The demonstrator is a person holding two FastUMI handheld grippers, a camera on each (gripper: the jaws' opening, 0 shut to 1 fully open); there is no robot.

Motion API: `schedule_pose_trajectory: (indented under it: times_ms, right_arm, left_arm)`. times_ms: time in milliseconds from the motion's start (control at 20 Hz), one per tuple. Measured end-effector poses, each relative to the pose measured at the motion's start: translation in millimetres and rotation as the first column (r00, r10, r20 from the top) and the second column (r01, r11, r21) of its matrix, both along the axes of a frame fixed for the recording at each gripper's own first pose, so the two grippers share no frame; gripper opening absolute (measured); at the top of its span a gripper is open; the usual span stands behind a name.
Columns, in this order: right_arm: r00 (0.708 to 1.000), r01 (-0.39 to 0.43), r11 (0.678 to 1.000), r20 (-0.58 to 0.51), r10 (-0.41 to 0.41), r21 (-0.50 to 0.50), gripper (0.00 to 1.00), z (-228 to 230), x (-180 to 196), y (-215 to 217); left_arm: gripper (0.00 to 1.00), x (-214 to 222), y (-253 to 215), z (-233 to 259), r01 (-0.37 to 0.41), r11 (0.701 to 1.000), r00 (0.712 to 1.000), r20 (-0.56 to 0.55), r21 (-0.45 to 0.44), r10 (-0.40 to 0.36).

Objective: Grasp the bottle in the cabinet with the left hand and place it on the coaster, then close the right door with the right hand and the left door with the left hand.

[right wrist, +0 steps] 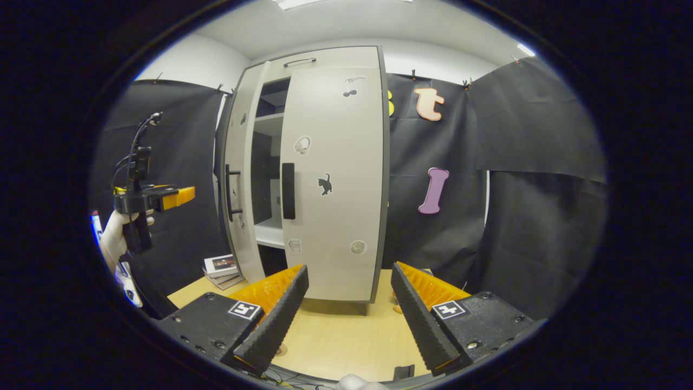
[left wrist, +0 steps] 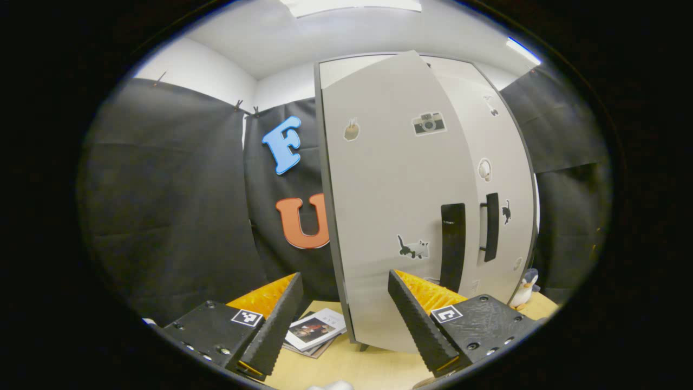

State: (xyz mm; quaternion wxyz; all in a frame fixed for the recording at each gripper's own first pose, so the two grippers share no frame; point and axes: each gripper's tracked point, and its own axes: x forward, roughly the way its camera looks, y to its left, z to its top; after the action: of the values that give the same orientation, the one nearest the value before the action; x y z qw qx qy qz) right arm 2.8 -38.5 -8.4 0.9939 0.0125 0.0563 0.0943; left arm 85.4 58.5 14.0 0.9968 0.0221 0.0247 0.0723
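In front of the left door [left wrist: 400,206], ajar from the cabinet [right wrist: 325,59]: left tool [left wrist: 335,319] nearer, fingers apart, empty; right tool [right wrist: 349,319] likewise.

Light wood table [right wrist: 335,336] carries the grey cabinet [right wrist: 335,179] on short feet, a stack of books [right wrist: 221,270] by its left corner, and a penguin toy [left wrist: 526,288] at the cabinet's right side.

my grippers: 2 (left [left wrist: 342,319], right [right wrist: 349,311]) | cabinet [right wrist: 330,179]: 1 | doors: 2 (left door [right wrist: 238,179], right door [right wrist: 338,216]) | door handles: 2 | book stack [right wrist: 222,270]: 1 | penguin toy [left wrist: 525,290]: 1
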Motion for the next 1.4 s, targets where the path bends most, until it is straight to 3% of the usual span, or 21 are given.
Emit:
schedule_pose_trajectory:
  times_ms: [250,550,750,1400]
  right_arm:
    - [0.999,0.034,0.999,0.024,-0.034,0.004,1.00,3.7,2.0,2.3]
    - [0.997,0.054,0.998,0.058,-0.055,0.013,1.00,9.2,1.9,15.0]
    - [0.996,0.059,0.998,0.070,-0.060,0.017,1.00,12.4,1.7,23.5]
    - [0.994,0.091,0.996,0.065,-0.091,0.002,1.00,7.2,-4.5,34.5]
  left_arm:
    - [0.97,-40.8,-15.3,-14.6,-0.006,1.000,1.000,-0.022,0.024,0.006]
    - [0.98,-88.7,-53.8,-31.6,0.053,0.997,0.997,-0.062,-0.049,-0.056]
    - [0.98,-95.8,-60.7,-23.9,0.066,0.998,0.997,-0.035,0.015,-0.066]
    - [0.97,-102.2,-68.0,-27.7,0.133,0.991,0.991,-0.029,0.018,-0.132]
